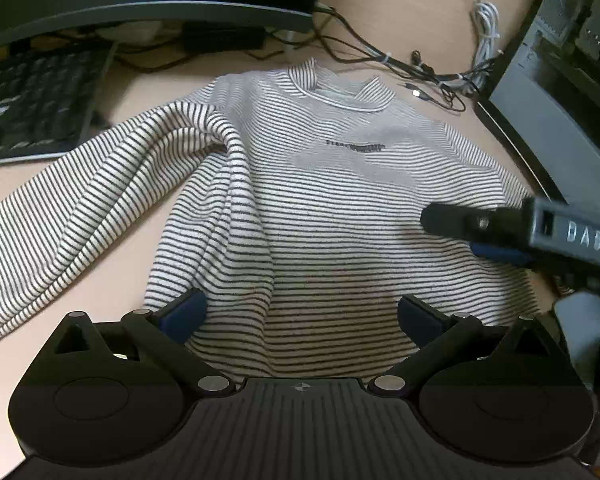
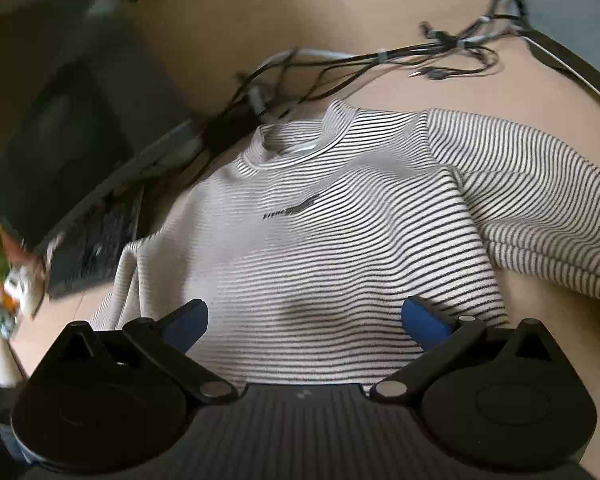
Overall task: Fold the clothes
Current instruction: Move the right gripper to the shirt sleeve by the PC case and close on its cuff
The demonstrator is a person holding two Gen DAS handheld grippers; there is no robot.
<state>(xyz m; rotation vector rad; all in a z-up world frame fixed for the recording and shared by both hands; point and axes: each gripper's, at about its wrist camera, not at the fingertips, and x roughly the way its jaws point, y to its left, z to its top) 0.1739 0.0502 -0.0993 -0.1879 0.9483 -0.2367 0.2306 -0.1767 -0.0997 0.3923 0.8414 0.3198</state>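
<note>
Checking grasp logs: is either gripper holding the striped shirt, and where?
Nothing is held. The left gripper and right gripper are open above the striped shirt.

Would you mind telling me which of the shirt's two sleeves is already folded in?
The sleeve under the right gripper is tucked in. The other sleeve, beside the keyboard, lies spread across the desk, away from the striped shirt.

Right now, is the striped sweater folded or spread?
Mostly spread: the striped sweater lies front up on the desk, one sleeve stretched sideways, nothing folded over.
</note>
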